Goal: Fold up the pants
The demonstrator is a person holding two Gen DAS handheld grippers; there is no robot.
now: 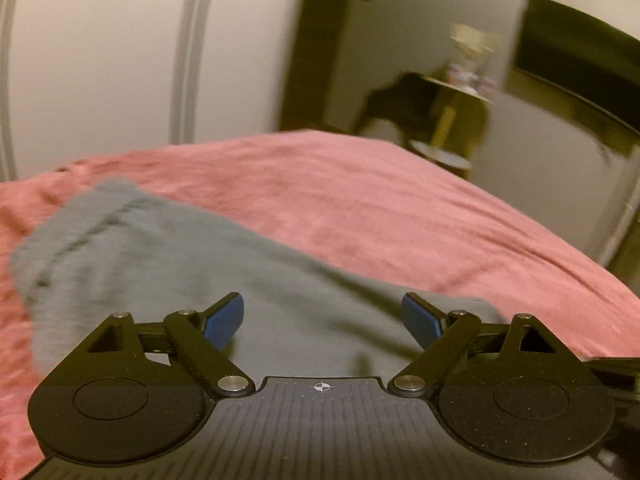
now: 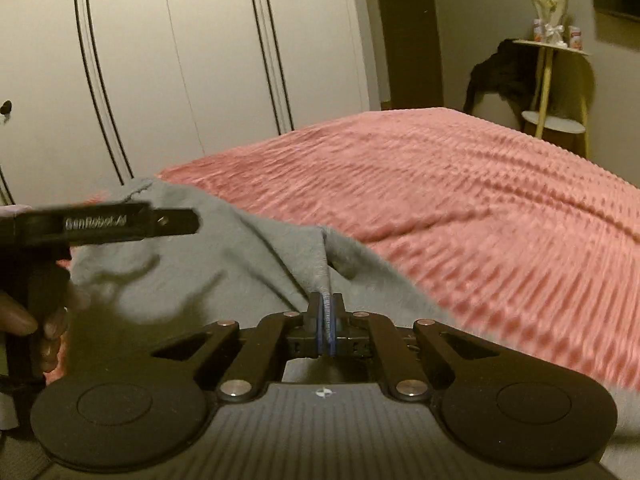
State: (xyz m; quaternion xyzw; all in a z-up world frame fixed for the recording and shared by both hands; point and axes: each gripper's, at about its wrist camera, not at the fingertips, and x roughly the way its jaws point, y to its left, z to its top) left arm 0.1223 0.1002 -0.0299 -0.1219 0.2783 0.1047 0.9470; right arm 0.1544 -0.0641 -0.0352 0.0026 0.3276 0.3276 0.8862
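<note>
Grey pants (image 2: 208,264) lay crumpled on the near end of the pink bedspread (image 2: 460,200). The right gripper (image 2: 327,322) pinched a raised fold of them; the left gripper (image 1: 322,318) hovered above, fingers spread wide.

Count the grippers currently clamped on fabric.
1. The right gripper is shut on a fold of the grey fleece pants. The left gripper is open above them, holding nothing.
</note>
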